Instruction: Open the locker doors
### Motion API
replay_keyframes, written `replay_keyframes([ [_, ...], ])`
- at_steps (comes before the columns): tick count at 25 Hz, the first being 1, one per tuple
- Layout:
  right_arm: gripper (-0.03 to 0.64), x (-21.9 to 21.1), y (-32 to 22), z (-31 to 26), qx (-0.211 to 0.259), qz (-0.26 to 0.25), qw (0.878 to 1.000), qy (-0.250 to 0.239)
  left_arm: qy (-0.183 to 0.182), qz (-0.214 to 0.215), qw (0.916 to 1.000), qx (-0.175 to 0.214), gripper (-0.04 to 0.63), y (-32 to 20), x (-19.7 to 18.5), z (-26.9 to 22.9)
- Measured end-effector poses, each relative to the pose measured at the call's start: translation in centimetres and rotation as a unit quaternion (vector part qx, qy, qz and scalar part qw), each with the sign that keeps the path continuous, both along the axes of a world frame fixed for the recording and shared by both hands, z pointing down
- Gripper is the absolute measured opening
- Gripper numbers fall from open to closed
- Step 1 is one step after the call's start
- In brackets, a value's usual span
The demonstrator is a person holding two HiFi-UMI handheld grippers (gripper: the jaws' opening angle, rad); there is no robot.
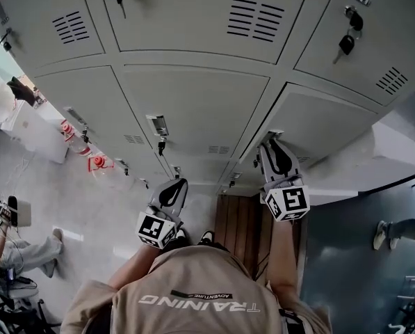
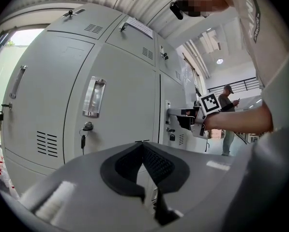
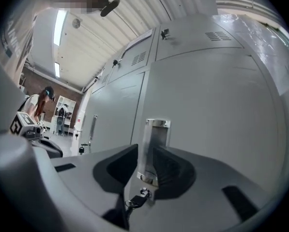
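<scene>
A bank of grey lockers [image 1: 193,103] fills the head view, seen from above. My right gripper [image 1: 273,141] reaches to the right-hand column. In the right gripper view its jaws stand either side of a chrome door handle [image 3: 155,144], and my right gripper [image 3: 151,151] is shut on it. A key [image 3: 134,201] hangs in the lock just below. My left gripper [image 1: 176,184] is held lower, in front of the middle column, with its tips together and nothing held. The left gripper view shows my left gripper [image 2: 143,145] shut, below a door with a handle [image 2: 93,97] and a key [image 2: 85,132].
Keys hang from an upper right locker [image 1: 347,42]. My shoes [image 1: 193,237] stand by a strip of wooden boards [image 1: 243,225]. A seated person [image 1: 12,252] and red items [image 1: 96,162] are at the left. Another person's foot [image 1: 382,234] shows at the right.
</scene>
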State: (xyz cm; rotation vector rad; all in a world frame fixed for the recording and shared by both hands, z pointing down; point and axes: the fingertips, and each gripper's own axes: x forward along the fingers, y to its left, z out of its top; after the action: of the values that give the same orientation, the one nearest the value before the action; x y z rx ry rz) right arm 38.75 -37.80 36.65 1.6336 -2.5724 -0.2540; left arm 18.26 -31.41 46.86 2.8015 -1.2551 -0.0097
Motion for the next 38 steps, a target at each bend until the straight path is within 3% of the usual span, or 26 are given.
replay_keyframes([
  [11, 0.071, -0.5, -1.3, 0.5, -0.031, -0.012, 0.999, -0.034, 0.002, 0.013, 0.9999, -0.008, 0.008, -1.0, -1.4, 0.6],
  [17, 0.052, -0.2, 0.4, 0.3, -0.032, -0.007, 0.999, -0.026, -0.003, 0.034, 0.9994, -0.009, 0.008, -0.9, -1.9, 0.8],
  [24, 0.052, 0.2, 6.1, 0.1, -0.027, -0.003, 0.999, -0.028, -0.010, 0.099, 0.9950, -0.009, 0.008, 0.1, -0.5, 0.6],
  [30, 0.047, 3.4, 13.0, -0.1, -0.018, 0.030, 0.999, -0.039, -0.023, 0.162, 0.9865, -0.002, 0.008, 1.5, 2.6, 0.6],
  [38, 0.041, 9.4, 20.5, -0.3, -0.019, 0.069, 0.996, -0.048, -0.007, 0.153, 0.9881, 0.006, 0.008, 5.3, 6.7, -0.9],
])
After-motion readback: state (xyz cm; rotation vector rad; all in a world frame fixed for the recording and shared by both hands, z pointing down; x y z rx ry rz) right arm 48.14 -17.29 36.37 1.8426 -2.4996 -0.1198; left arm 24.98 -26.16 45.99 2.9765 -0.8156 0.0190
